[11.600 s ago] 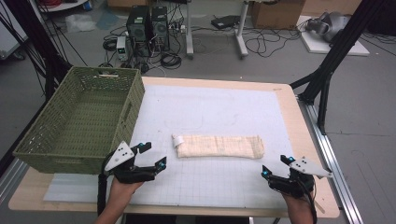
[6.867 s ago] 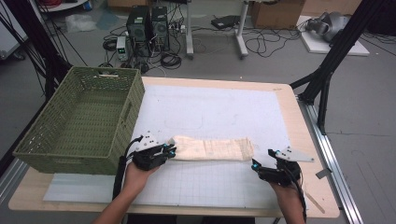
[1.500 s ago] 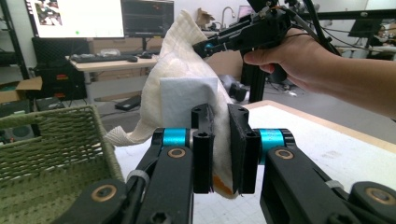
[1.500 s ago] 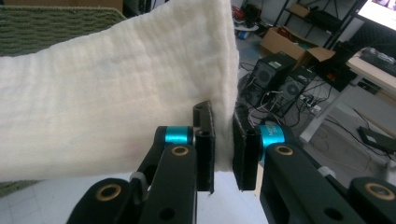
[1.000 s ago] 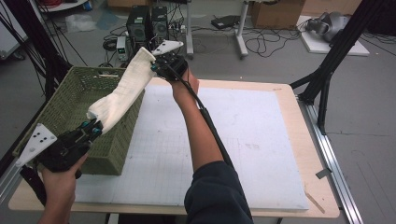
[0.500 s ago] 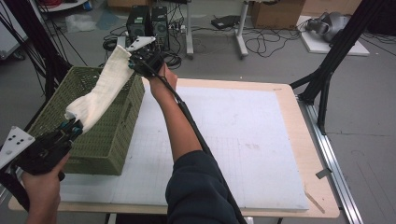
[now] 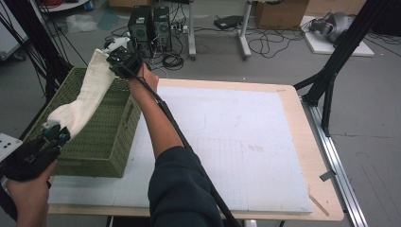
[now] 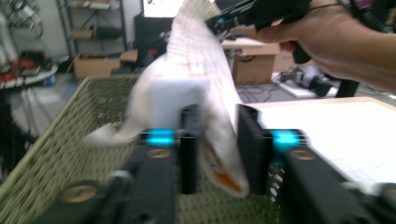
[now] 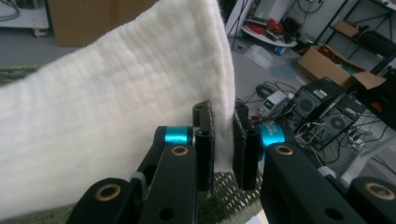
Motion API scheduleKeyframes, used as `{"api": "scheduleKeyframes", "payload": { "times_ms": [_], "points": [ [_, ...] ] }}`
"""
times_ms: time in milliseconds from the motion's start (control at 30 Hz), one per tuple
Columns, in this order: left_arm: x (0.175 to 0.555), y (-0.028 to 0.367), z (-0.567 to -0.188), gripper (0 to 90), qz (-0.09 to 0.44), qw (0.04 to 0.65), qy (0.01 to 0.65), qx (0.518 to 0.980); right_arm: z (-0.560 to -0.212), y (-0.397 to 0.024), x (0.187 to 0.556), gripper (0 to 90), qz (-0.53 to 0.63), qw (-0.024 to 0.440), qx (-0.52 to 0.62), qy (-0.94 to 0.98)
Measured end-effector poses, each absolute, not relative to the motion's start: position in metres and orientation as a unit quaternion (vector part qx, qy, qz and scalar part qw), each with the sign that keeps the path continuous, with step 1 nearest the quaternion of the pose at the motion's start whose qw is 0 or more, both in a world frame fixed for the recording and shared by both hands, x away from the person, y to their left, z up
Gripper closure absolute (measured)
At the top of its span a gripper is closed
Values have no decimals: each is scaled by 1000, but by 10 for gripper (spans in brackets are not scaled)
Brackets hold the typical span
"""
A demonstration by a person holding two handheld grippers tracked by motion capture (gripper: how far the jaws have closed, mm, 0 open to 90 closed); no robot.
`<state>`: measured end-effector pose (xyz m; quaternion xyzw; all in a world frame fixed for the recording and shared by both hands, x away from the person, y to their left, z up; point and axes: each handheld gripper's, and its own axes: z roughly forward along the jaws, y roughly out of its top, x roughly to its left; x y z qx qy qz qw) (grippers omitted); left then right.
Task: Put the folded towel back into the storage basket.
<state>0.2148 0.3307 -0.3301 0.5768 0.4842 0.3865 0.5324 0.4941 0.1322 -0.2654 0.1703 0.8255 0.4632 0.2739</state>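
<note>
since half a second ago both hands have carried the folded cream towel (image 7: 87,97) a little further left, so that it now hangs over the open top of the green woven basket (image 7: 111,137) rather than over its right rim. eleven seconds ago the same towel lay flat on the white mat (image 7: 236,142) at the middle of the table (image 7: 309,142).

right gripper (image 7: 124,59): clenched on the far, upper corner of the towel; in the right gripper view (image 9: 223,144) the cloth edge is pinched between the two black jaws, with basket weave below. the arm reaches across the table's left side to the basket's far right corner.

left gripper (image 7: 49,137): grasping the near, lower end of the towel; in the left gripper view (image 8: 215,140) the cloth passes between the jaws, which stand somewhat apart about it. that picture is blurred, so how firm the hold is cannot be told.

towel: stretched slanting, high at the far end, low at the near end, sagging between. it appears clear of the basket floor.

judgement: the step in hand is the carry into the basket, nearly complete. the next move calls for lowering both ends inside the basket walls, levelling the far end first, then opening both sets of jaws and drawing them up without snagging cloth.
</note>
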Motion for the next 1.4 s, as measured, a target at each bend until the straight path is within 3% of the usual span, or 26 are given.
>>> {"api": "scheduleKeyframes", "payload": {
  "times_ms": [67, 167, 533, 900, 1400],
  "points": [
    [214, 333, -329, 436, 402, 523, 497, 565, -268, 138, 493, 636, 464, 277, 177, 822],
    [212, 335, -327, 360, 414, 518, 498, 558, -271, 142, 491, 578, 464, 273, 177, 824],
    [217, 324, -326, 322, 387, 542, 487, 565, -262, 108, 481, 495, 470, 268, 182, 821],
    [231, 301, -326, 193, 335, 574, 469, 582, -272, 28, 466, 363, 476, 232, 218, 820],
    [246, 254, -327, 193, 270, 611, 418, 616, -284, -87, 423, 280, 494, 237, 279, 789]
  ]
}}
